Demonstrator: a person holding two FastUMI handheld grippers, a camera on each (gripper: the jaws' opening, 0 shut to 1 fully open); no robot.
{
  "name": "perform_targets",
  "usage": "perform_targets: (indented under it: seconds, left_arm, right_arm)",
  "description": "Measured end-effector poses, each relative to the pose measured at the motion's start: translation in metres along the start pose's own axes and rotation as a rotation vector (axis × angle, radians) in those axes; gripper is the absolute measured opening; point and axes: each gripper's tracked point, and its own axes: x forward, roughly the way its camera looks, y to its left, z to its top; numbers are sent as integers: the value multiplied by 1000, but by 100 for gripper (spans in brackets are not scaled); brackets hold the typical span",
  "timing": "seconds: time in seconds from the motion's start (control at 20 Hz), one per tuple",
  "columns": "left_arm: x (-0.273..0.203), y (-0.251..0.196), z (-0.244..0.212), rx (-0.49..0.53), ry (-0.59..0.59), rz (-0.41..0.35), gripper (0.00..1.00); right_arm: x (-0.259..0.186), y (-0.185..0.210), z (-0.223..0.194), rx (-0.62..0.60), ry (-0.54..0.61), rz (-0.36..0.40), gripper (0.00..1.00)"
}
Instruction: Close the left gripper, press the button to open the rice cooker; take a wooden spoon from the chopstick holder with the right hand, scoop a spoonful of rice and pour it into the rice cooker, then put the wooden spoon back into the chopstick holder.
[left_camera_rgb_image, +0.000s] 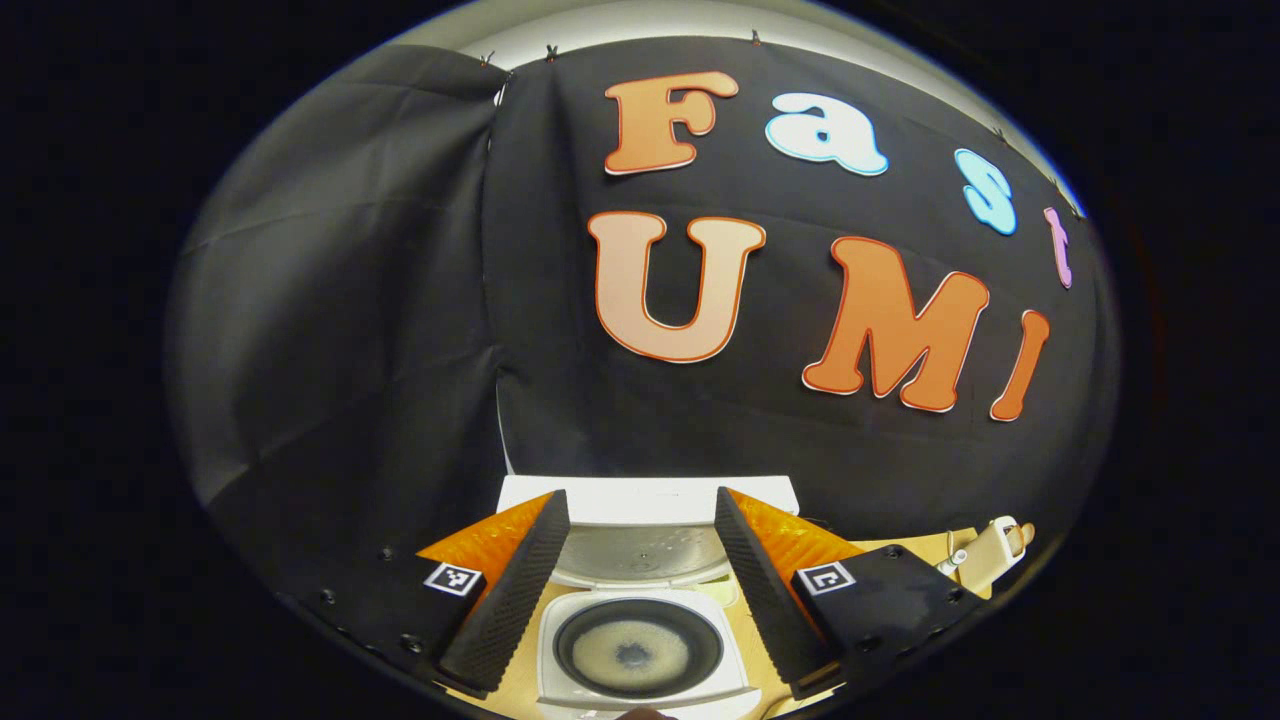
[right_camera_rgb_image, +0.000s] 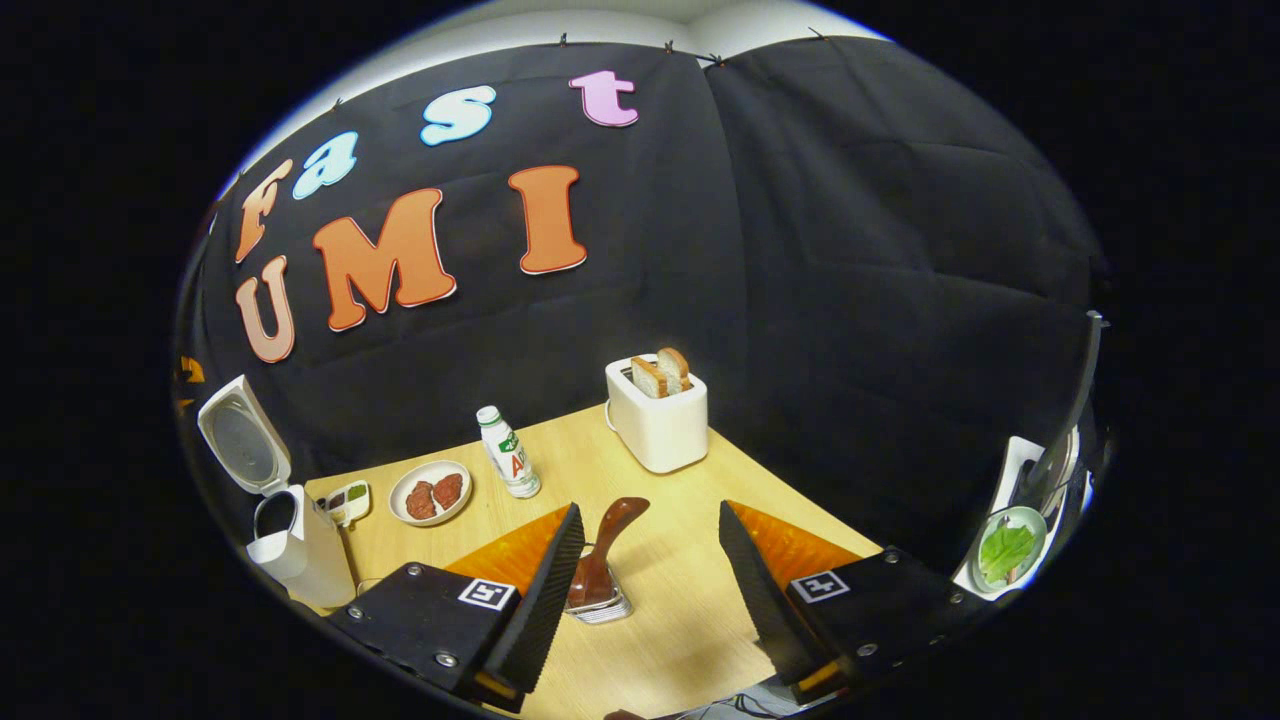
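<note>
The white rice cooker (left_camera_rgb_image: 560, 670) stands open right below my left gripper (left_camera_rgb_image: 638, 498), which is open and held above it. Its lid (left_camera_rgb_image: 640, 500) is raised at the back, and the dark inner pot (left_camera_rgb_image: 690, 630) holds a pale layer at the bottom. In the right gripper view the same cooker (right_camera_rgb_image: 300, 550) stands at the far left with its lid (right_camera_rgb_image: 240, 435) up. A dark wooden spoon (right_camera_rgb_image: 612, 530) leans in the small chopstick holder (right_camera_rgb_image: 600, 605), just inside the left finger of my open right gripper (right_camera_rgb_image: 650, 510). Nothing is between either gripper's fingers.
On the wooden table (right_camera_rgb_image: 680, 620) are a plate of meat (right_camera_rgb_image: 430, 492), a small bottle (right_camera_rgb_image: 508, 452), a white toaster with bread (right_camera_rgb_image: 657, 412) and a little tray (right_camera_rgb_image: 347, 500). A bowl of greens (right_camera_rgb_image: 1005, 550) sits far right. A beige object (left_camera_rgb_image: 985, 550) lies right of the cooker.
</note>
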Motion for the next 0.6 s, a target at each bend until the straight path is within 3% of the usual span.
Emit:
perform_targets:
  seconds: [0.2,0.5,0.6]
  left_arm:
    - [43,6,4,48,12,57,98]
    - [93,12,-5,51,61,113,99]
    - [98,18,-15,49,87,165,98]
  right_arm:
    - [-19,-19,-8,-27,10,-75,85]
    - [-41,-36,-13,-11,1,-110,85]
    - [-42,-39,-16,3,-1,-117,85]
